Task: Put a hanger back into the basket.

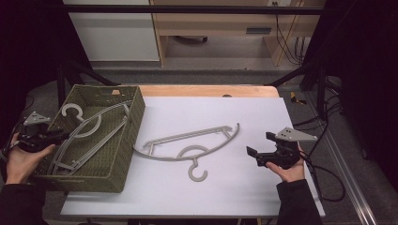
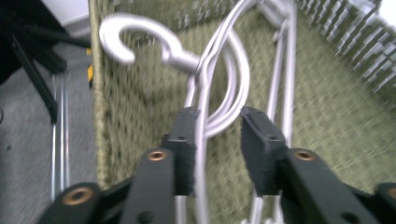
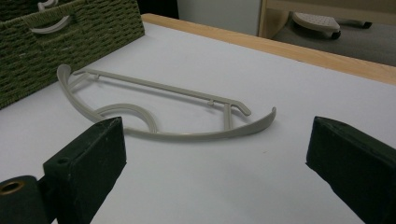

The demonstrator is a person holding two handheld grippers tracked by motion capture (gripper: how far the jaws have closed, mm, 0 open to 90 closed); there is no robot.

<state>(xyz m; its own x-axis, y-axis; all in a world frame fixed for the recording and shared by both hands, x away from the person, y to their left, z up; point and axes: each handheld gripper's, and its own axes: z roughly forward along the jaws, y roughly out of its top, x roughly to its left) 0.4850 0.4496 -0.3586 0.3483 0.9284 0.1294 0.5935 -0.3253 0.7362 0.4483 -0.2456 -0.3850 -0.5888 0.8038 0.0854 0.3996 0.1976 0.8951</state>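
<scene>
White tabletop; L gripper (image 2: 217, 128) jaws parted astride hanger (image 2: 205, 93) in basket (image 1: 133, 117), R gripper (image 3: 215, 163) agape; hanger light, stiff, slick: grab near neck

Grey floor (image 1: 225, 75), wooden cabinet (image 1: 211, 23) behind.

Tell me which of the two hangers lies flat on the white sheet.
The hanger on the sheet, before the right gripper; the other leans inside the woven basket.
</scene>
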